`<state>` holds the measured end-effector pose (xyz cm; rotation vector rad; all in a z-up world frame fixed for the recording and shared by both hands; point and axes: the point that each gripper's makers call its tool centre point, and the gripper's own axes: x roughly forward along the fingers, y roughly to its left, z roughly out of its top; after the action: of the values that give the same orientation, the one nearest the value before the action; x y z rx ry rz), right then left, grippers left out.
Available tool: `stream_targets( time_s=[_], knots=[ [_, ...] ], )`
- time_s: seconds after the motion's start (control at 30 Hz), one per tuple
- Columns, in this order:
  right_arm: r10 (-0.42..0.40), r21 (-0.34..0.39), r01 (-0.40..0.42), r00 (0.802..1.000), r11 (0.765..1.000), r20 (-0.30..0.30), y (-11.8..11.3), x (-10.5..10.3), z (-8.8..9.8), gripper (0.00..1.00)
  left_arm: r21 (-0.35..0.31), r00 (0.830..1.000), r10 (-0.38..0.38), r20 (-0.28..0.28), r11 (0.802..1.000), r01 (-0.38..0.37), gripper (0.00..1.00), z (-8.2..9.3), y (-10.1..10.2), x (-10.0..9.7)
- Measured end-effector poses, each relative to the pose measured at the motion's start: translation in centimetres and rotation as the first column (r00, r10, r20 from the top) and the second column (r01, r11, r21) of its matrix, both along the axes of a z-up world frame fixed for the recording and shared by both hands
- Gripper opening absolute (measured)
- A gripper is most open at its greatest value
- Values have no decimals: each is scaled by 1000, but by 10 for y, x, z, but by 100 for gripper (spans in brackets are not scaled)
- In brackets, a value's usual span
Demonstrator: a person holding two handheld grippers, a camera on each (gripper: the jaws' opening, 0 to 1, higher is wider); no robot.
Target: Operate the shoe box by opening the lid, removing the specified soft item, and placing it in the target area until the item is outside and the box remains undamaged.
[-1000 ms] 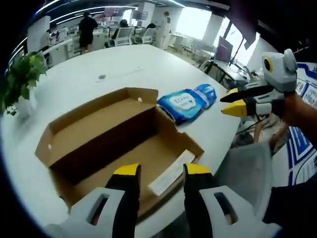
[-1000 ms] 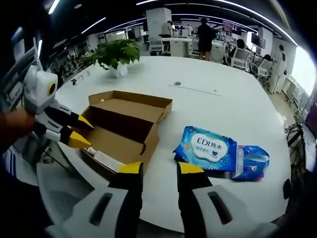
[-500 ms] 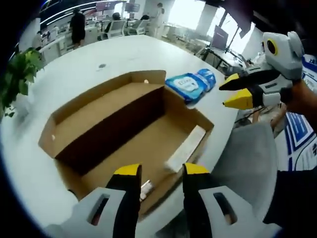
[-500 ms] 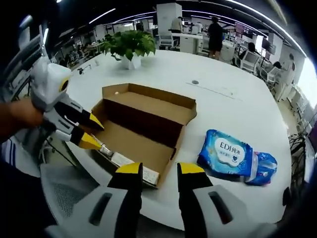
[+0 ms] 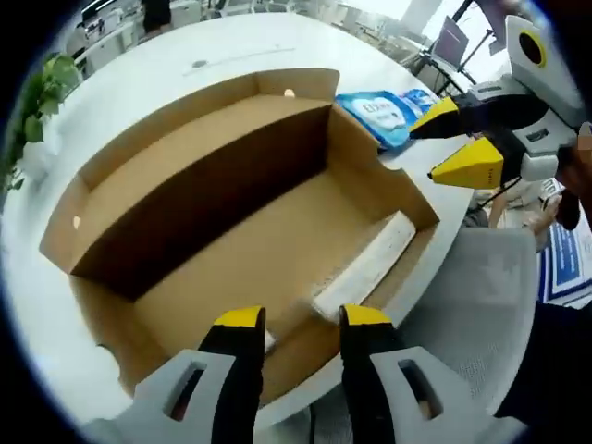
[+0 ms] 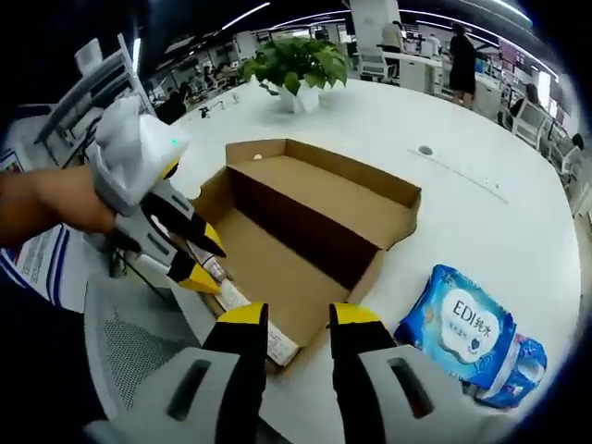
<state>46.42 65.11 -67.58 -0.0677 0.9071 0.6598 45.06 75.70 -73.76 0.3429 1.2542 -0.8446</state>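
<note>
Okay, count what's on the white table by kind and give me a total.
Cardboard shoe box, open: 1
Blue wet-wipes packs: 2
Potted plant: 1
Total: 4

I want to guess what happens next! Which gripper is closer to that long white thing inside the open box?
Probably the left gripper. Its open jaws sit at the box rim, right above the white strip. The right gripper hangs past the far corner, nearer the blue wipes pack lying outside on the table.
</note>
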Motion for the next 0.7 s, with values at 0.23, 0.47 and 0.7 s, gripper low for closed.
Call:
stream_targets(
  time_s=[0.23,0.47,0.7],
  knots=[
    [38,-1,-38,999,999,-23,4,5,-5,24,-5,999,-38,-2,999,38,31,-2,-1,5],
    [221,-31,-226,969,974,-109,34,-16,-18,24,-56,998,-57,4,997,57,32,-3,-2,10],
    [376,-112,-410,896,905,-236,50,-26,-46,24,-90,999,-42,3,995,42,33,-4,-3,16]
  ],
)
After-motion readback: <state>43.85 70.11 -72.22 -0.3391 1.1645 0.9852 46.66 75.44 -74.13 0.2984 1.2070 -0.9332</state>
